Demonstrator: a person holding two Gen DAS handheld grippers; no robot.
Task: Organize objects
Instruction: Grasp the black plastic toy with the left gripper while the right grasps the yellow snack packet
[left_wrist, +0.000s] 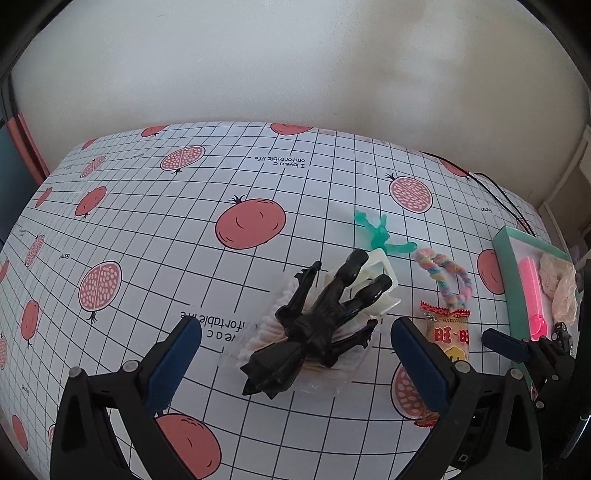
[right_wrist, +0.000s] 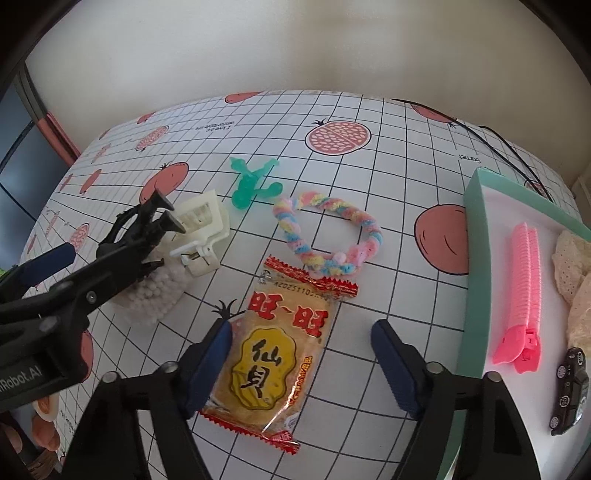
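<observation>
A black dragon toy (left_wrist: 317, 325) lies on a clear box of cotton swabs (left_wrist: 266, 332), between the open fingers of my left gripper (left_wrist: 295, 350). It also shows in the right wrist view (right_wrist: 136, 236), beside the swab box (right_wrist: 159, 291). A white hair clip (right_wrist: 201, 229), a green figure (right_wrist: 251, 182) and a pastel twisted ring (right_wrist: 328, 236) lie beyond. A rice cracker packet (right_wrist: 277, 350) lies between the open fingers of my right gripper (right_wrist: 301, 362). The teal tray (right_wrist: 476, 258) at the right holds a pink hair clip (right_wrist: 524, 295).
The tray also holds cream lace cloth (right_wrist: 576, 280) and a small black toy car (right_wrist: 569, 395). A black cable (right_wrist: 517, 155) runs along the table's far right edge. The pomegranate-print tablecloth (left_wrist: 147, 221) stretches to the left. A wall stands behind.
</observation>
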